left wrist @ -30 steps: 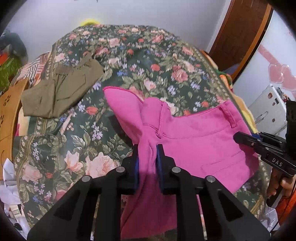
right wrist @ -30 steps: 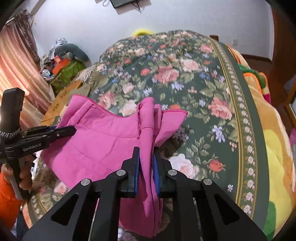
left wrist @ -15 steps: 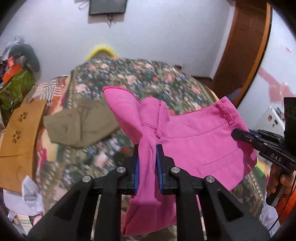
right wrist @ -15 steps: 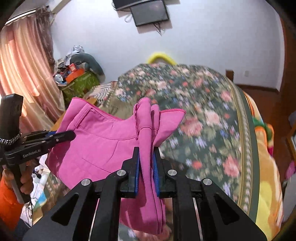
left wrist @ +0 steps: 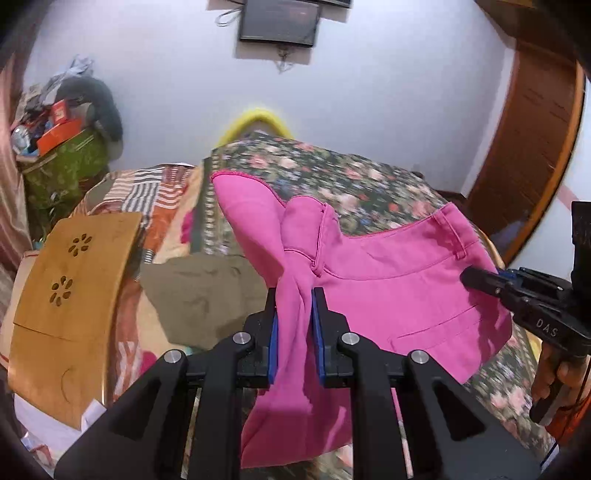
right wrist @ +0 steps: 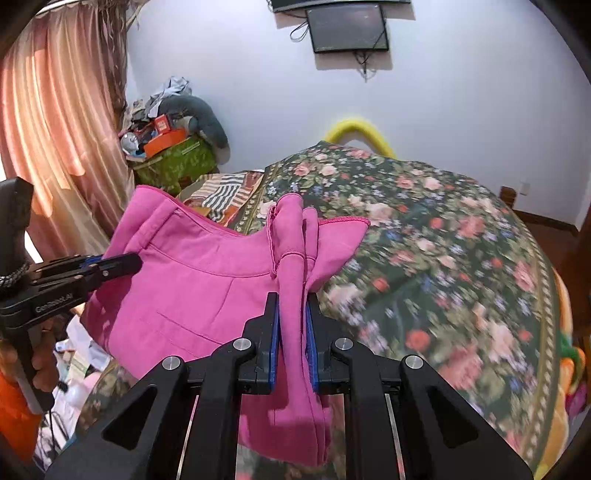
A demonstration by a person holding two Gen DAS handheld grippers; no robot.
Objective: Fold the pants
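Note:
Bright pink pants [left wrist: 388, 295] hang stretched in the air above a floral bedspread [left wrist: 332, 177]. My left gripper [left wrist: 294, 299] is shut on a bunched fold of the waist end, its blue pads pressing the cloth. At the right of the left wrist view, the right gripper [left wrist: 471, 275] pinches the other corner. In the right wrist view my right gripper [right wrist: 293, 302] is shut on its own bunch of the pink pants [right wrist: 192, 280], and the left gripper [right wrist: 129, 263] clamps the far left corner. The lower part of the pants droops behind the fingers.
Olive-green pants [left wrist: 199, 295] lie on the bed beside a wooden lap tray [left wrist: 70, 280]. A striped blanket [left wrist: 147, 192], a cluttered green box [right wrist: 173, 158], a pink curtain [right wrist: 62, 122], a wall screen [right wrist: 347, 27] and a wooden door [left wrist: 524, 155] surround the bed.
Both grippers have lifted the pink pants off the bedspread and pulled back toward the foot of the bed. The views tilted up, bringing the wall and screen into sight. Both grips stay the same.

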